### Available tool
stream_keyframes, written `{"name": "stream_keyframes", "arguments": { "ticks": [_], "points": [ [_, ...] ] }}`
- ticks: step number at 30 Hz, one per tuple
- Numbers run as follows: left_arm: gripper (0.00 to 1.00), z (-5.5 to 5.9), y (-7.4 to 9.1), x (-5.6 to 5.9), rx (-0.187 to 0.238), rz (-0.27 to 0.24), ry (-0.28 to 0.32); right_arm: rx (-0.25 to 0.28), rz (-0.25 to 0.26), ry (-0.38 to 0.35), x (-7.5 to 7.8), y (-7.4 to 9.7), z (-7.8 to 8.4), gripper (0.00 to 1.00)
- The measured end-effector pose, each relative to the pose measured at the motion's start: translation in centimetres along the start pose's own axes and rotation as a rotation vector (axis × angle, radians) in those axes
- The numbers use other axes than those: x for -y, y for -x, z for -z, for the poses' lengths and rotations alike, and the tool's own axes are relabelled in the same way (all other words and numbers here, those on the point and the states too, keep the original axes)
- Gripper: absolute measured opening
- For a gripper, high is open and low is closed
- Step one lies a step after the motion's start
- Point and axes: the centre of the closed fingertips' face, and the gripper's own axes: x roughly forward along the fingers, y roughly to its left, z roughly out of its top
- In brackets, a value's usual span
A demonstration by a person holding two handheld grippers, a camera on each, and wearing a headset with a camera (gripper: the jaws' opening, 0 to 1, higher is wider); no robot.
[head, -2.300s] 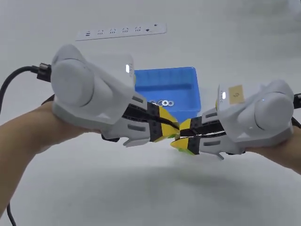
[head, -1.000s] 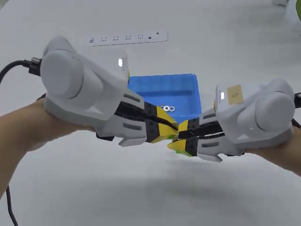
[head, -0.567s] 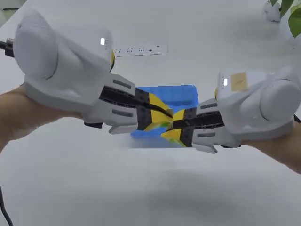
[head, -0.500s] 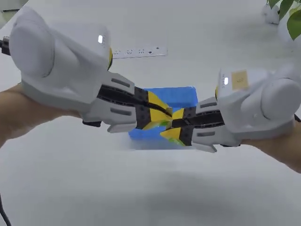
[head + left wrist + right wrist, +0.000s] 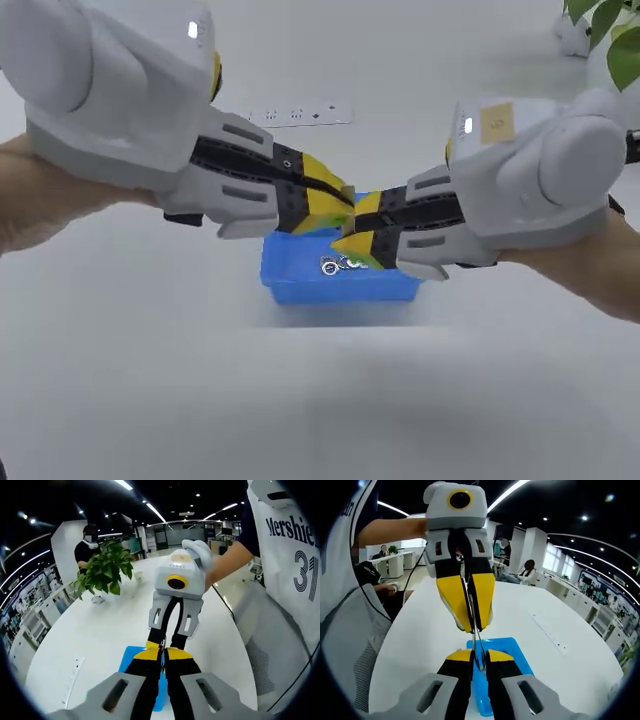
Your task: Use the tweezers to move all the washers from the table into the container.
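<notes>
The left gripper [image 5: 343, 203] and right gripper [image 5: 350, 234] meet tip to tip, both clamped on the tweezers [image 5: 477, 642], whose long axis runs left to right between them. The washers [image 5: 340, 265] lie directly below in the blue container [image 5: 300, 288], about equally near both

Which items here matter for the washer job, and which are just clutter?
Job: tweezers, washers, blue container, left gripper, right gripper.
Lying about: power strip, potted plant.
</notes>
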Motion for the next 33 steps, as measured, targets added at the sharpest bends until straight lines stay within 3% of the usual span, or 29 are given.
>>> {"name": "stream_keyframes", "arguments": {
  "ticks": [9,19,33],
  "points": [
    [0.06,1.9,-1.8,-2.3,-0.01,-0.015,0.028,-0.019,0.008,-0.022,2.7,-1.4,2.6,0.1],
    [0.06,5.7,-3.8,-3.3,-0.041,0.001,0.099,-0.075,-0.053,-0.06,2.4,-3.6,5.8,0.11],
    [0.06,7.1,-4.3,-2.8,-0.044,0.01,0.153,-0.102,-0.093,-0.059,1.8,-4.6,7.0,0.11]
  ]
}}
